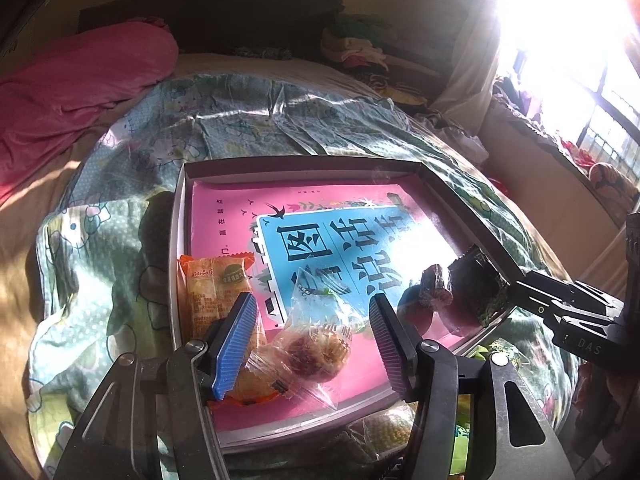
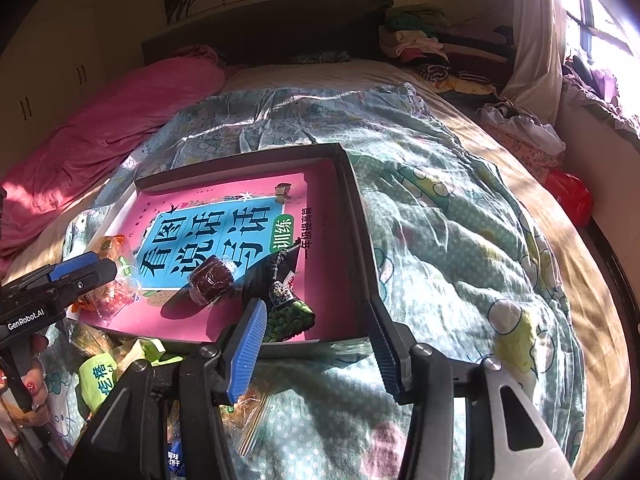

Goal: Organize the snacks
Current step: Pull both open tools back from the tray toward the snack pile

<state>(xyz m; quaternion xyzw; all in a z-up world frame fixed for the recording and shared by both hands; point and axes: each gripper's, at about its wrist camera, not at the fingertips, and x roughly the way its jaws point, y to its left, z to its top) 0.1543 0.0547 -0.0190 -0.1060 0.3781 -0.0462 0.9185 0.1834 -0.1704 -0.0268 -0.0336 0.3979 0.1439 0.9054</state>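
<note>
Snacks: clear-wrapped pastry [image 1: 308, 352] lies between parted left gripper [image 1: 312, 332] fingers, unpinched.
Right gripper [image 2: 316, 344]: parted, empty, above green pea packet [image 2: 290, 316].
Risk: shallow box [image 2: 362, 240] on soft quilt [image 2: 460, 240] may tip if nudged.

on the pink book cover [image 2: 240, 224] lying in the shallow box i can read the big characters "看图说话写话" on its blue panel, with "训练" on a green label [image 2: 282, 233] beside them. the other gripper's black body [image 2: 28, 316] carries "genrobot.ai" in white, and in the left wrist view a black gripper part [image 1: 588, 346] shows the letters "das". a green snack packet [image 2: 98, 380] near the box has "格" readable; its remaining print is too small to tell.
</note>
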